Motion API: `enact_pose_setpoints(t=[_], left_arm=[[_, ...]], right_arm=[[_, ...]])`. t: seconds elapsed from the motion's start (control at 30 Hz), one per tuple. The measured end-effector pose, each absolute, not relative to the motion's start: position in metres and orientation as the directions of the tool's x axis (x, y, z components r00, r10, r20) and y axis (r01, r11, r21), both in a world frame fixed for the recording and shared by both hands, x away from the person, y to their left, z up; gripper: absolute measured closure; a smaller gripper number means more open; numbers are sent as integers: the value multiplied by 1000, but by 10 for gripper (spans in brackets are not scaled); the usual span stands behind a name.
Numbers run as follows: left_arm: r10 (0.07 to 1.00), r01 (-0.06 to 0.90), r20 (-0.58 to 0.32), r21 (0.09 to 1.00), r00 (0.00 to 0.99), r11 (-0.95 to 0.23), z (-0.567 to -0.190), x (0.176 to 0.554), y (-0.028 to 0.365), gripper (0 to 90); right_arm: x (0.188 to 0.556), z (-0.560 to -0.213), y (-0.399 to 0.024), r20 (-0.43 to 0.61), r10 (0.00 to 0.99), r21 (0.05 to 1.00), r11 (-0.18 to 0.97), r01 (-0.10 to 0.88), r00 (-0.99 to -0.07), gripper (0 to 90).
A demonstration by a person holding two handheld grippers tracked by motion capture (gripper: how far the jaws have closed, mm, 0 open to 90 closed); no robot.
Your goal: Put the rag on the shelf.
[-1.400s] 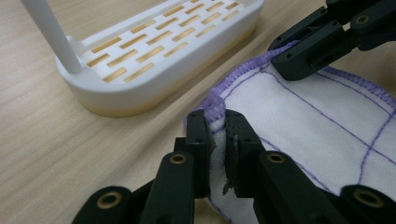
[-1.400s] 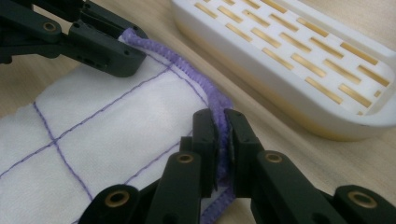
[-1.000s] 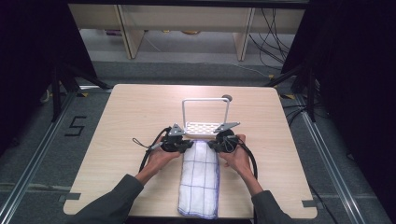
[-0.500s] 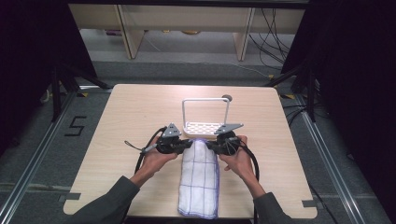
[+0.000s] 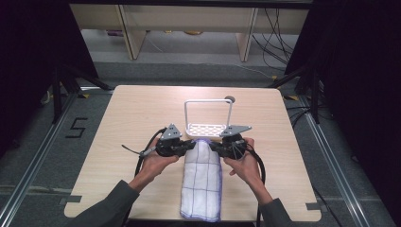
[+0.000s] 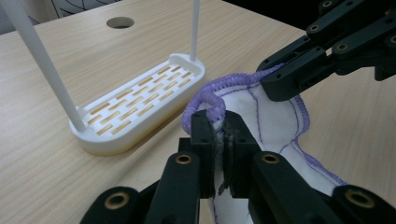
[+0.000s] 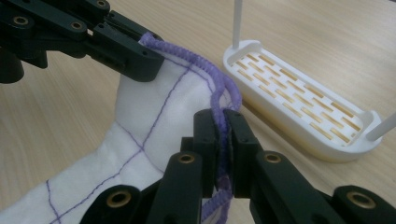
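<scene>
A white cloth [image 5: 203, 182] with purple grid lines and a purple hem lies lengthwise on the wooden table [image 5: 137, 113], its far end lifted. My left gripper [image 5: 191, 145] is shut on the cloth's far left corner [image 6: 211, 109]. My right gripper [image 5: 213, 145] is shut on the far right corner [image 7: 223, 105]. Each gripper view shows its own jaws [image 6: 219, 135] [image 7: 223, 140] pinching the hem, with the other gripper clamped on the opposite corner. Just beyond the cloth stands a white rack [image 5: 207, 128] with a slotted base and a tall hoop bar [image 5: 208, 101].
A round hole [image 5: 230, 99] is cut in the table behind the rack. The table's far half is bare wood. Shelving and cables stand on the floor beyond the far edge. A floor mark reading 5 [image 5: 78, 127] lies left of the table.
Both hands have risen and moved a little toward the near edge, lifting the cloth's far end off the table. The rack has not moved.
</scene>
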State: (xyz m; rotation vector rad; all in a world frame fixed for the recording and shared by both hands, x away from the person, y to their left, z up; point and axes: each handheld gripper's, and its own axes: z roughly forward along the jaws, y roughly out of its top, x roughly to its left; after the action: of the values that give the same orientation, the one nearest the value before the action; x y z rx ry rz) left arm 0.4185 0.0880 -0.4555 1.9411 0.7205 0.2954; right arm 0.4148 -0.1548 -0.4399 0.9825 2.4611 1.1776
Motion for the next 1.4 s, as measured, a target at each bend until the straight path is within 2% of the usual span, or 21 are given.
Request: enact_pose_setpoints(t=[0.5, 0.6, 0.67, 0.7, 1.03, 1.07, 1.4], left_arm=[[572, 338, -113, 891, 812, -303, -434, 409, 87, 839], [563, 329, -117, 898, 818, -292, -430, 407, 88, 838], [565, 325, -112, 900, 817, -292, -425, 405, 89, 838], [560, 319, -113, 903, 821, -286, -422, 405, 90, 838], [532, 273, -115, 934, 839, -229, -385, 400, 93, 841], [534, 269, -112, 937, 838, -225, -381, 401, 93, 841], [553, 226, -71, 950, 830, -217, -338, 410, 94, 842]], right_arm=[[405, -420, -161, 46, 655, 802, 426, 419, -754, 848], [400, -415, -160, 69, 673, 801, 403, 443, -737, 849], [401, -410, -161, 22, 650, 811, 432, 394, -760, 849], [398, -408, -160, 48, 666, 809, 411, 420, -745, 849], [389, -371, -163, 6, 645, 846, 404, 347, -764, 853], [389, -365, -164, -26, 634, 849, 422, 317, -773, 853], [401, -320, -160, -53, 651, 863, 412, 293, -758, 857]])
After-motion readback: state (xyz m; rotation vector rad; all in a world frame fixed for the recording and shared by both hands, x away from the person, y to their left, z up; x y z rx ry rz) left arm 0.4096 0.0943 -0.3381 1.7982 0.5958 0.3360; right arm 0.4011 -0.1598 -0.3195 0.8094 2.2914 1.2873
